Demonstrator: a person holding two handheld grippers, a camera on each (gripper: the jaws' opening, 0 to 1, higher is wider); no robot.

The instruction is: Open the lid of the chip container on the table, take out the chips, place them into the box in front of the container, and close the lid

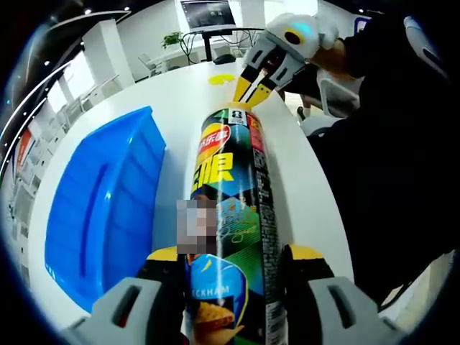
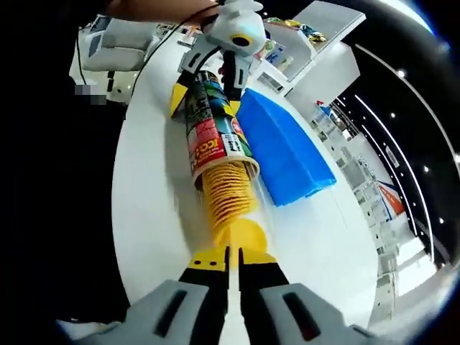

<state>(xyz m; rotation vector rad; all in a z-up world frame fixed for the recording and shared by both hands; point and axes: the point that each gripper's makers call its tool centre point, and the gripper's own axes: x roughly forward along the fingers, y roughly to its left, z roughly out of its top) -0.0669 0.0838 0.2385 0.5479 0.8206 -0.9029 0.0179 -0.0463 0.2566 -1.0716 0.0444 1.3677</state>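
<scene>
The chip can lies level above the white table, and my left gripper is shut around its lower body. In the right gripper view the can has its mouth open, with a stack of yellow chips drawn partly out of it. My right gripper is shut on the yellow near end of that stack. In the left gripper view its yellow tips sit at the can's far mouth. The left gripper clamps the can at the top of the right gripper view. The blue box lies beside the can.
The blue box lies right of the can on the round white table. A flat yellow item lies on the table beyond the can. A person in dark clothing stands at the table's right edge. Desks and chairs fill the background.
</scene>
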